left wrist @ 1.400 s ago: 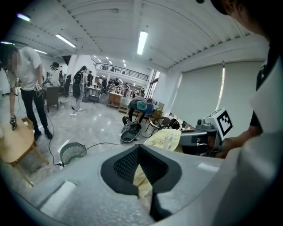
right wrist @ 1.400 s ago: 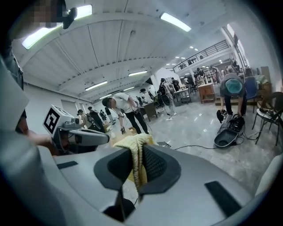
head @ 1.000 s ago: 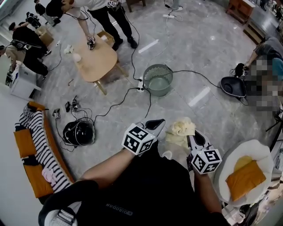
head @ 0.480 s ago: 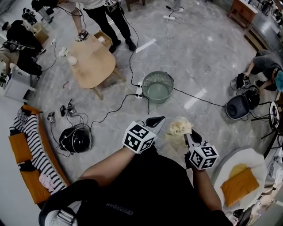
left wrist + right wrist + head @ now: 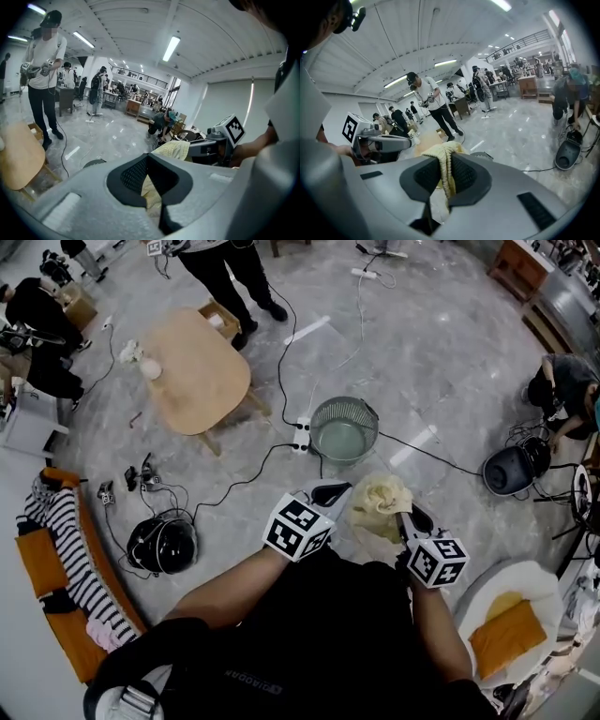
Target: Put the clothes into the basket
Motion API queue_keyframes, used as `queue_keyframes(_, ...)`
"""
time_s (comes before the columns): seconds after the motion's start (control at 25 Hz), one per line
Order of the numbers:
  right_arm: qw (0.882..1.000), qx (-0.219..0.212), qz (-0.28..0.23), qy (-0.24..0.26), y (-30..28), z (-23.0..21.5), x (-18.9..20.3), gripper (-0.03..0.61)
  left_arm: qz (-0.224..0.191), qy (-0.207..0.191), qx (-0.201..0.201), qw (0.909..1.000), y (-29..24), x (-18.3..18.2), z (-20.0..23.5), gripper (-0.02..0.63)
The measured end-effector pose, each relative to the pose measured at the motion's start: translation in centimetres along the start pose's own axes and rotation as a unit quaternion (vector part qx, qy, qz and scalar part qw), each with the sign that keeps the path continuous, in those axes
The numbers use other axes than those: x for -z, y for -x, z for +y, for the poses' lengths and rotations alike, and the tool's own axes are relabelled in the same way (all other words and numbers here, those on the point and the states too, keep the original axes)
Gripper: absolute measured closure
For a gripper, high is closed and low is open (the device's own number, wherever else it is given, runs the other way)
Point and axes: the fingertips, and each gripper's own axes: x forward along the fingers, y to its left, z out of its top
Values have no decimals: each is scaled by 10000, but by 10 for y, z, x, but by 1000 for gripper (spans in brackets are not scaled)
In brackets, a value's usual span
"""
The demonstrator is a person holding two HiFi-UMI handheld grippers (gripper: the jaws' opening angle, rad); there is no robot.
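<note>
A grey marble floor (image 5: 450, 362) fills the hall, with cables trailing across it and several people standing or crouching at its edges. At the upper left stands a light wooden table (image 5: 197, 371). Along the left edge runs an orange-cushioned bench (image 5: 36, 563) with a striped garment (image 5: 70, 540) draped over it. At the lower right is a white round chair (image 5: 487, 587) with an orange cushion (image 5: 506, 636) on it. The mesh basket (image 5: 317, 427) stands upright on the floor just beyond the two grippers and near the table's leg, with nothing yellow in it.

The pale yellow knitted cloth (image 5: 380, 495) is bunched in the air between the grippers, short of the basket (its rim is near but not touching). The right gripper (image 5: 405, 517) has its jaws closed on the cloth, which drapes over the tips and hangs down between the pads. The left gripper (image 5: 334, 491) has its jaws drawn together at the tips, with a fold of the same cloth in the narrow gap between its pads.
</note>
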Motion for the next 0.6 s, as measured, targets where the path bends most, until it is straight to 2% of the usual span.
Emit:
queue_keyframes(0.24, 9999, -50, 116, -88, -32, 6, -14, 528, 6, 227, -152, 9996, 11, 8, 31, 614)
queue_keyframes(0.6, 9990, -262, 356, -78, -94, -7, -35, 528, -115, 717, -714, 9948, 15, 18, 76, 614)
